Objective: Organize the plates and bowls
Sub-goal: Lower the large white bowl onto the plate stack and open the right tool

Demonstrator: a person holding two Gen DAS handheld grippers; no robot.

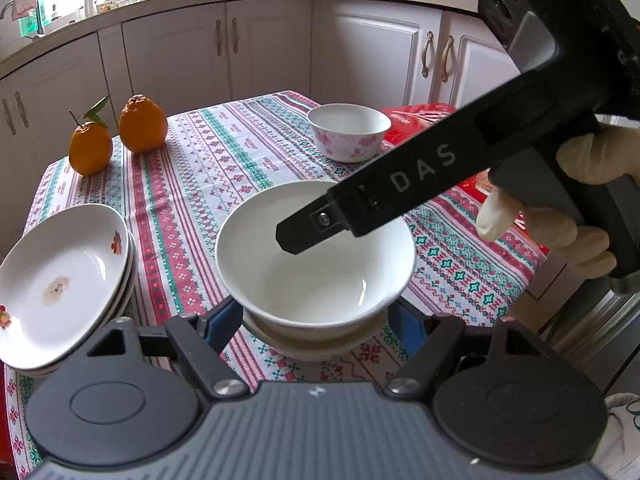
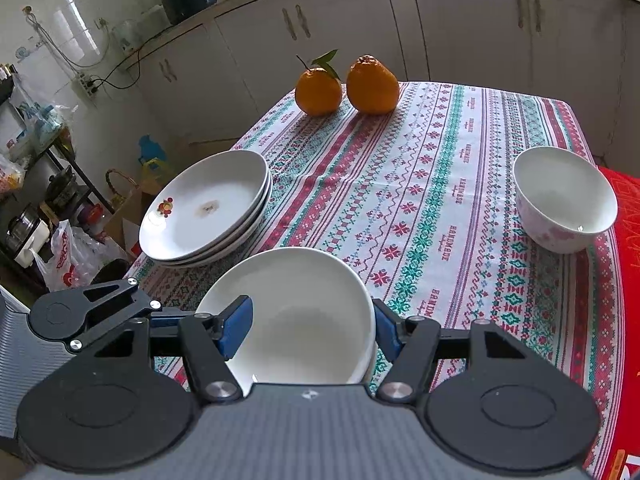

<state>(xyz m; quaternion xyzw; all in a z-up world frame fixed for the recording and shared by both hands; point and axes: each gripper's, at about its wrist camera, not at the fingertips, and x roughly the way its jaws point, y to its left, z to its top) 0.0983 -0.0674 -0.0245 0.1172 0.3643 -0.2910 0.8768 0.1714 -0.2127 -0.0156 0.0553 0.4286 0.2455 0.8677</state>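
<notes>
plain white bowl (image 1: 316, 256), pink-flowered bowl (image 1: 349, 132), red-green patterned tablecloth (image 1: 208, 160), blue-padded tongs (image 2: 312, 328)

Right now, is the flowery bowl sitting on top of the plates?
No, the flowery bowl stands alone on the tablecloth, far across from the stack of plates.

Black tool (image 1: 304, 232) lettered "DAS", blue pads (image 2: 236, 326), cream-gloved hand (image 1: 560, 216).

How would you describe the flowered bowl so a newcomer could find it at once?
On the patterned tablecloth, look to the edge beside the red bag. The flowered bowl stands there alone, small and deep with pink blossoms outside, unlike the plain white bowls.
</notes>
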